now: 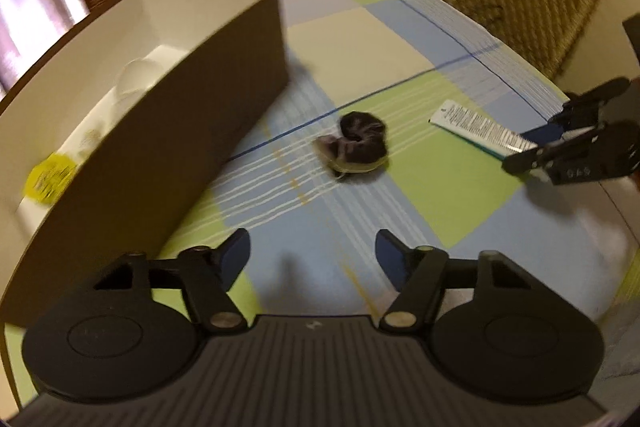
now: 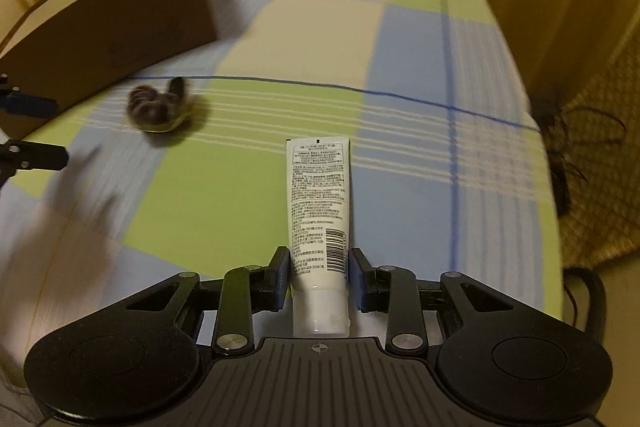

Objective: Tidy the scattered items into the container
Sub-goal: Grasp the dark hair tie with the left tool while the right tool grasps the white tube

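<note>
Two loose items lie on the checked cloth (image 2: pixel 400 67): a white tube (image 2: pixel 318 211) with small black print and a barcode, flat, crimped end away from the right gripper (image 2: pixel 319 269); and a dark fuzzy scrunchie (image 1: pixel 358 147), blurred, with a pale rim I cannot identify. The tube's cap end runs under the right gripper's body and is cut off from sight. Its fingers flank the tube closely, a thin gap showing on each side. The left gripper (image 1: pixel 313 259) stands half open over bare cloth, holding nothing, the scrunchie ahead of it. Beside the scrunchie sits the brown cardboard box (image 1: pixel 160 131), white inside, holding a yellow item (image 1: pixel 50 177) and pale shapes too smeared to name.
</note>
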